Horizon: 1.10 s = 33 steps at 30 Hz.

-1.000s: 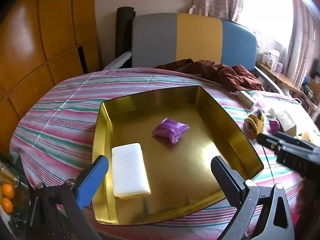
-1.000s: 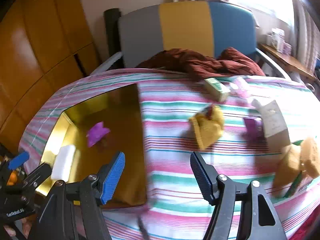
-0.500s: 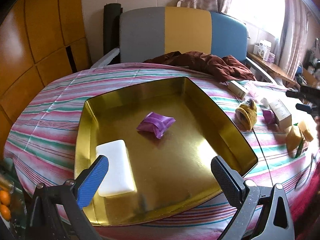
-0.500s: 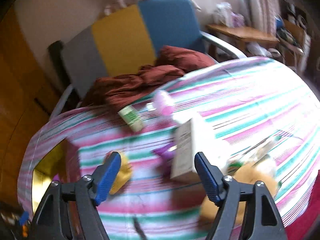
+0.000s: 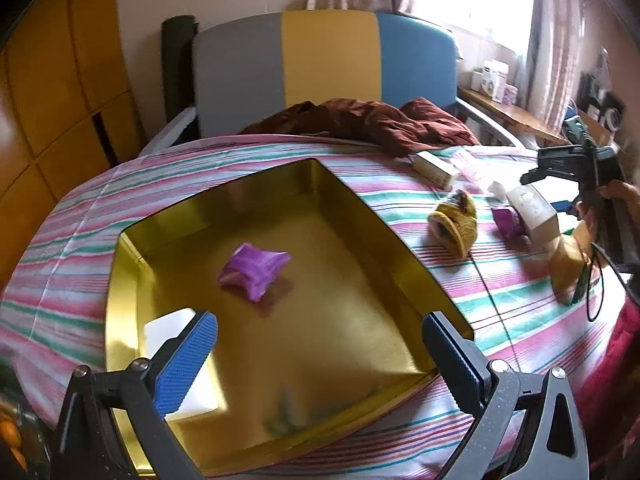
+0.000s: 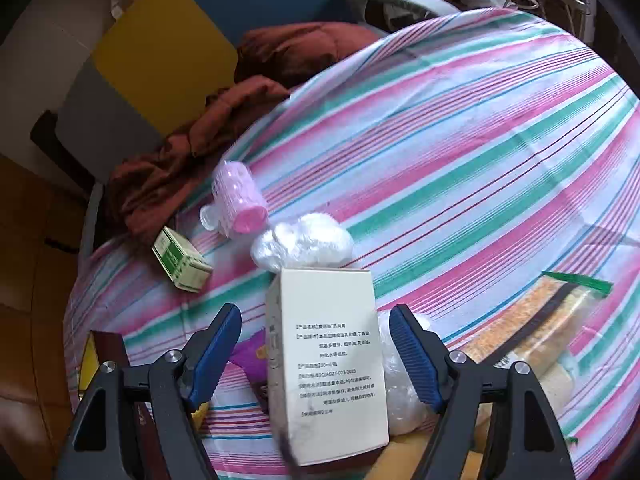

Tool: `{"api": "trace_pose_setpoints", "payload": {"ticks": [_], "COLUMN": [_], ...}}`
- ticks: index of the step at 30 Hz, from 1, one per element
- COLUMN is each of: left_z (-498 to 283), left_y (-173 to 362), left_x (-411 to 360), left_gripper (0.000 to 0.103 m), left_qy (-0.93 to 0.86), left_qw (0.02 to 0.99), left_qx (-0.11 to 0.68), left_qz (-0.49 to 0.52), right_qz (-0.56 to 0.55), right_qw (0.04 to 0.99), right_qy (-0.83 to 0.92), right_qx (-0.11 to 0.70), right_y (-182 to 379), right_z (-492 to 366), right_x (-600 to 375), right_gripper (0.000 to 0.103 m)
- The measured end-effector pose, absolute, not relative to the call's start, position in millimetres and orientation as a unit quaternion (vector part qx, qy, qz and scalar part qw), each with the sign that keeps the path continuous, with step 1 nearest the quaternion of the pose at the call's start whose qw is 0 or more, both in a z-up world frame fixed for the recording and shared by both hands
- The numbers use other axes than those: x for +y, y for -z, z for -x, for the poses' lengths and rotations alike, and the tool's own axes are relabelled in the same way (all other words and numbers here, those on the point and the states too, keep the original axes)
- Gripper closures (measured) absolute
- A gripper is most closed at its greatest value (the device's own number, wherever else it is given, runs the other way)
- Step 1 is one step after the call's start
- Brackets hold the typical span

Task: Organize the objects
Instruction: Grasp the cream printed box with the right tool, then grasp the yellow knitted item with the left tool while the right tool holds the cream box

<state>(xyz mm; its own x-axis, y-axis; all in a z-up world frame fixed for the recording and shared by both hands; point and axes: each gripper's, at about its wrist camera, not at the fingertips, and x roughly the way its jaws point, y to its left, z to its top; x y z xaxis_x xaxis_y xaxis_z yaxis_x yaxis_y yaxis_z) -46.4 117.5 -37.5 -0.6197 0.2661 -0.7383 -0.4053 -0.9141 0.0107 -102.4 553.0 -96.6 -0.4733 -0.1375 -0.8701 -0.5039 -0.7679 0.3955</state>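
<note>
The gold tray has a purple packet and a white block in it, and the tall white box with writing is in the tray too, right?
Not quite. The gold tray does hold the purple packet and the white block, but the tall white box with writing is not in it. It sits out on the striped tablecloth, as the right wrist view shows.

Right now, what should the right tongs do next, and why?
Probably ease down and close on the white box. It stands between the open right tongs, pads not touching it yet, and the gold tray has room for it.
</note>
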Motion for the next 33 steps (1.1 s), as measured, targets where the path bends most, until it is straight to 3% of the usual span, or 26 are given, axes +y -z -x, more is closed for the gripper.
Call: {"api": "trace_pose_setpoints", "payload": {"ticks": [4,6,9,22,33], "left_z": [49,52,56,97,142], "left_y": [35,34,29,23,65], "left_x": [137,147,164,251,315], "left_gripper": [0.0,0.0,0.0,0.008,0.013], "left_qy": [-0.89,-0.889,-0.886,-0.865,-0.838], "left_qw": [0.208,0.216,0.233,0.291,0.287], "left_qx": [0.094,0.096,0.095,0.096,0.145], "left_qz": [0.394,0.393,0.388,0.398,0.441], "right_qz": [0.504,0.517,0.512,0.383,0.374], "right_qw": [0.09,0.09,0.081,0.033,0.014], "right_qy": [-0.804,-0.809,-0.823,-0.891,-0.901], "right_qx": [0.302,0.263,0.234,0.244,0.219], "right_y": [97,96,88,35,25], "right_z": [104,107,105,93,91], "right_x": [544,535,524,521,511], "right_gripper": [0.026,0.045,0.049,0.05,0.05]}}
